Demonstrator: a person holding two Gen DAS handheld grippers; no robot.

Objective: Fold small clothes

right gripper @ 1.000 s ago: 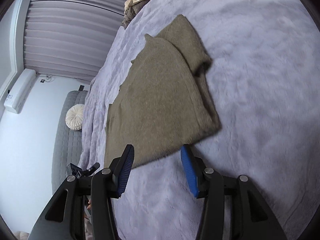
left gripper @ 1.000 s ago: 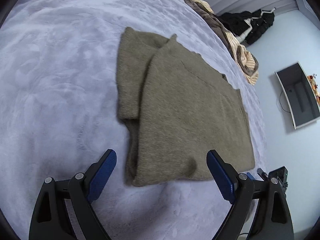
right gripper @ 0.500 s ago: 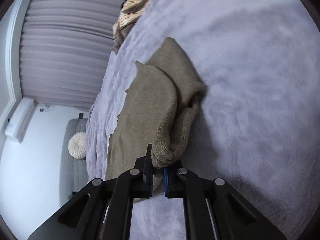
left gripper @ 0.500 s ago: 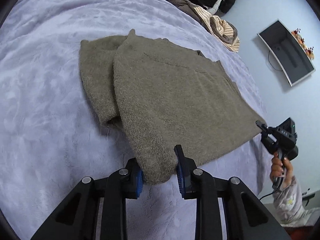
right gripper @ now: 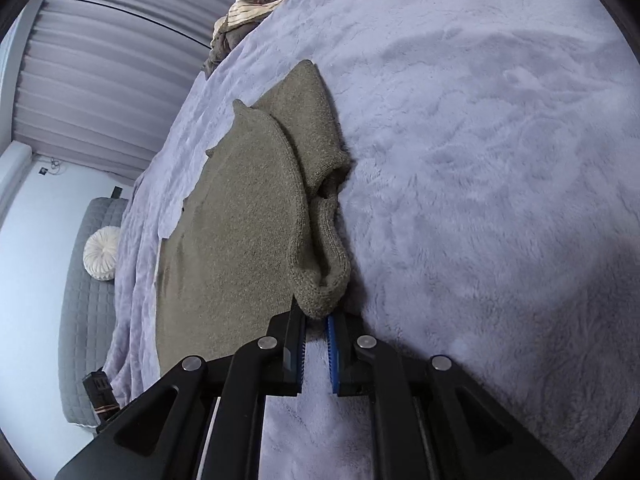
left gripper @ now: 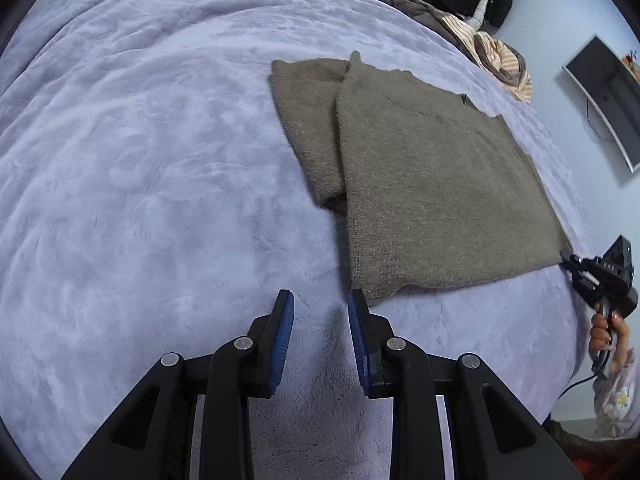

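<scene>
A: Entry. The lavender plush blanket [left gripper: 140,160] covered the whole bed. On it lay the olive knit sweater [left gripper: 432,184], mostly flat, one sleeve [left gripper: 312,128] folded across beside the body panel. A heap of striped and dark clothes [left gripper: 472,28] sat at the far edge of the bed, well apart from the sweater.

B: Grippers?

A: The right gripper [right gripper: 316,330] was clamped on the sweater's near hem corner [right gripper: 320,288]; the knit bunched into a rolled lip just above the pads, lifted off the blanket. The left gripper [left gripper: 320,332] had its jaws parted with nothing between them, and its right pad sat just beside the other hem corner [left gripper: 372,288], close enough that contact couldn't be ruled out.

B: So one corner held, one loose.

A: Yes. Judgement: the step in hand was lifting the hem to fold it up toward the collar. To do it well, the left gripper should close on its corner first, taking both knit layers, as the right did. Then both corners rise together, level, so the hem edge stays straight.

B: Risk?

A: Pulling with the right side alone would likely skew the body panel and drag the folded sleeve out. Thick knit is heavy and stretchy; a shallow pinch may slip.
</scene>
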